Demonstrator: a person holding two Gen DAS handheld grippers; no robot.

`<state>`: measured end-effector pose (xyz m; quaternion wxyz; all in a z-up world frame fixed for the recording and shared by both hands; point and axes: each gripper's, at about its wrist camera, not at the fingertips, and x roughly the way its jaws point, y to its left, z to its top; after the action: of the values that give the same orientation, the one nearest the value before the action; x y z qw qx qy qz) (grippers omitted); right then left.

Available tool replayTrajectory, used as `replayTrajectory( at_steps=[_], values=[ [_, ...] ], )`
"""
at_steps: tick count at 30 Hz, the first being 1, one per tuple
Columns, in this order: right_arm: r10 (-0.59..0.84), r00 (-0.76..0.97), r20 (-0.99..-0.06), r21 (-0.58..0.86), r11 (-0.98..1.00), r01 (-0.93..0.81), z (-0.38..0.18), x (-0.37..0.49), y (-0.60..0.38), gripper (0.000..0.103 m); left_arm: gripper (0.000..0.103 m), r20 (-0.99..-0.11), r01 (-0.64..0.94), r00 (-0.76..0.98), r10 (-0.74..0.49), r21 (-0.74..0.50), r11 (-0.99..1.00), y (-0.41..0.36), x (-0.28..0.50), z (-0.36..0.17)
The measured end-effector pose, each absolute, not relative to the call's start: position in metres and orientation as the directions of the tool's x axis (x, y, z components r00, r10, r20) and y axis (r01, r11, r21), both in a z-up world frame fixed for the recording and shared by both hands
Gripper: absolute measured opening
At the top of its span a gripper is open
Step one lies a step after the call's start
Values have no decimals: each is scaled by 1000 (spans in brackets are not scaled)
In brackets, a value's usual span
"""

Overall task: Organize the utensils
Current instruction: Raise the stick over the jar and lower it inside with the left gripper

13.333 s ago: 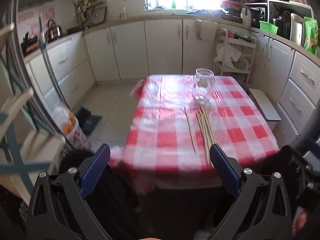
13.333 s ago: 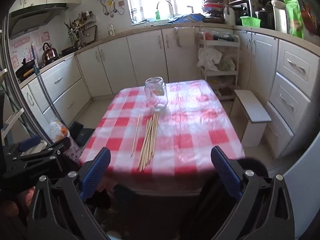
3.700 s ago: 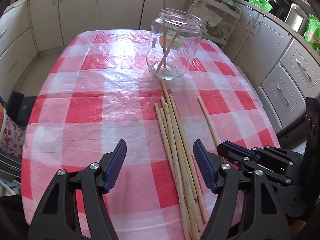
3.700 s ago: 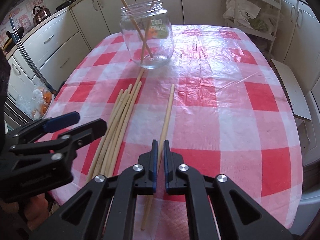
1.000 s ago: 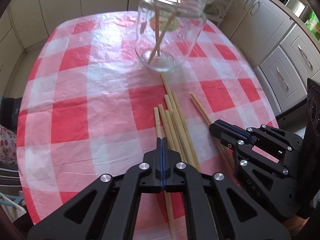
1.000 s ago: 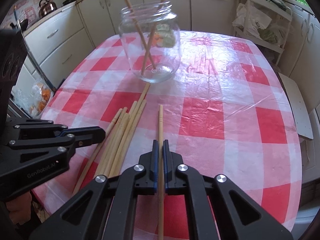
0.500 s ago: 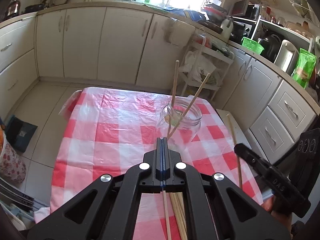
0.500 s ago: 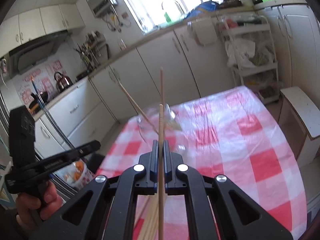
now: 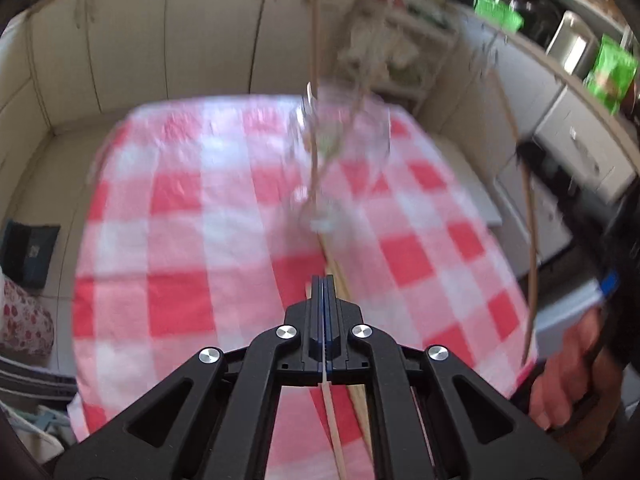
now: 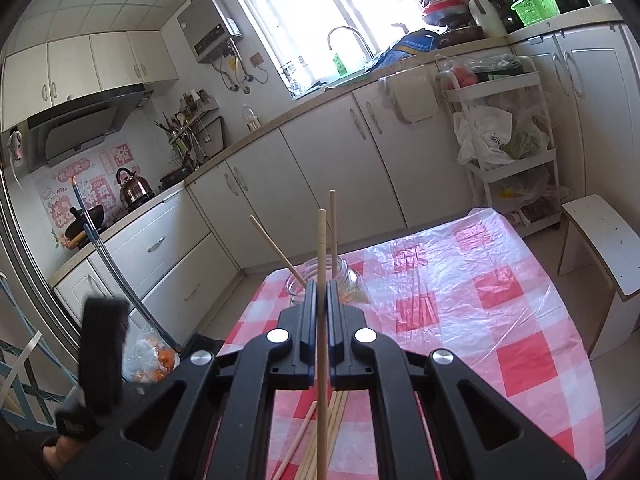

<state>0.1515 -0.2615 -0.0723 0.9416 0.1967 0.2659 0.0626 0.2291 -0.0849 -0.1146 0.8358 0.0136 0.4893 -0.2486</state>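
A clear glass jar (image 9: 344, 128) (image 10: 352, 280) stands on the red-and-white checked table (image 9: 192, 216) (image 10: 500, 312) with two wooden chopsticks (image 10: 272, 244) leaning in it. My left gripper (image 9: 322, 292) is shut on one chopstick (image 9: 334, 432), held above the table short of the jar; this view is blurred. My right gripper (image 10: 321, 300) is shut on another chopstick (image 10: 322, 264), held upright in front of the jar. It also shows at the right of the left wrist view (image 9: 530, 240). Several loose chopsticks (image 10: 316, 440) lie on the cloth below.
White kitchen cabinets (image 10: 328, 152) line the walls around the table. A white trolley with bags (image 10: 504, 132) and a small white stool (image 10: 600, 240) stand to the right. A broom handle (image 10: 116, 272) and a printed bag (image 9: 24, 324) are on the left.
Both grippers have lifted their chopsticks off the table. The left wrist view has swung downward toward the table and jar and is motion-blurred. The right chopstick stays upright near the jar.
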Motion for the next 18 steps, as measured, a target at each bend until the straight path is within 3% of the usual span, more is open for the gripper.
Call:
replayTrajectory(
  at_steps=[3, 5, 8, 12, 14, 18],
  values=[
    [226, 843, -488, 414, 910, -4, -79, 150, -266, 5, 11, -866, 432, 350, -358, -191, 881, -94, 220, -140],
    [227, 839, -494, 418, 908, 0, -82, 150, -268, 5, 23, -887, 431, 335, -319, -157, 889, -99, 219, -152],
    [230, 839, -494, 423, 906, 1, -84, 149, -270, 5, 29, -900, 444, 339, -275, -104, 890, -106, 215, -164],
    [235, 838, -493, 426, 904, -2, -85, 148, -270, 5, 27, -893, 463, 395, -215, -8, 886, -113, 210, -168],
    [236, 837, -494, 428, 904, -1, -86, 148, -271, 5, 7, -885, 473, 412, -215, 6, 881, -116, 206, -168],
    [234, 840, -489, 432, 902, 0, -84, 148, -270, 5, 5, -879, 467, 408, -245, -29, 884, -113, 208, -165]
  ],
)
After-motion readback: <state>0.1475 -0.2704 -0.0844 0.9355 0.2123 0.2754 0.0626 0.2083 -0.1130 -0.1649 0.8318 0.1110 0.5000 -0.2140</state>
